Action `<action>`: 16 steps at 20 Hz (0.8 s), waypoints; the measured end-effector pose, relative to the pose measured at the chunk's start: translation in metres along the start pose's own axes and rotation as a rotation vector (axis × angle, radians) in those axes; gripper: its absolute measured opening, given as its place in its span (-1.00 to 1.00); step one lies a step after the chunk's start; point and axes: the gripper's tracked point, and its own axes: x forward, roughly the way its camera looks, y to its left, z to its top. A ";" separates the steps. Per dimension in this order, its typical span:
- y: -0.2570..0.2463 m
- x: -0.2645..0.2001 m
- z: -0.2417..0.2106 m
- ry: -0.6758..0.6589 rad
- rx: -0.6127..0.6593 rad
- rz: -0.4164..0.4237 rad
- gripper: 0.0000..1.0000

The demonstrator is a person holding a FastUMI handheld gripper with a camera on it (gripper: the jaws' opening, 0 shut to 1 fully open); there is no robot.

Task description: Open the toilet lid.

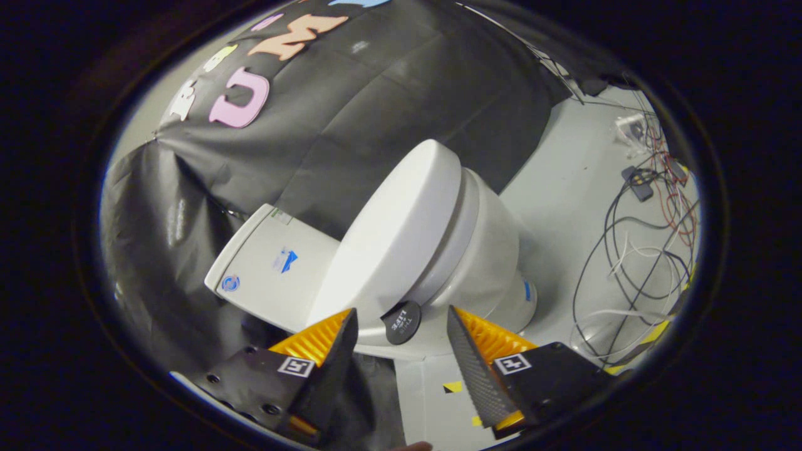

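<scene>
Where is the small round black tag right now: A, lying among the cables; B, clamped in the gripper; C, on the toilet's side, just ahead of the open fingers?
C: the tag sits on the toilet, ahead of the open gripper.

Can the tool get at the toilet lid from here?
Probably yes. The tool is open, its fingers apart with nothing between them, and the closed toilet lid lies just ahead. Only a small round black disc sits near the lid's side, between the fingertips. Cables lie on the floor beyond the bowl, out of the way.
</scene>
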 end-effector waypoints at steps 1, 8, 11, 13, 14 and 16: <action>0.001 0.008 0.001 -0.010 0.055 0.004 0.69; -0.006 0.030 -0.019 0.027 0.233 0.001 -0.26; -0.005 0.021 -0.007 -0.021 0.312 -0.025 -0.87; -0.004 0.023 -0.007 -0.048 0.346 -0.053 -0.87; -0.005 0.021 -0.008 -0.054 0.351 -0.086 -0.87; -0.007 0.024 -0.009 -0.053 0.305 -0.175 -0.87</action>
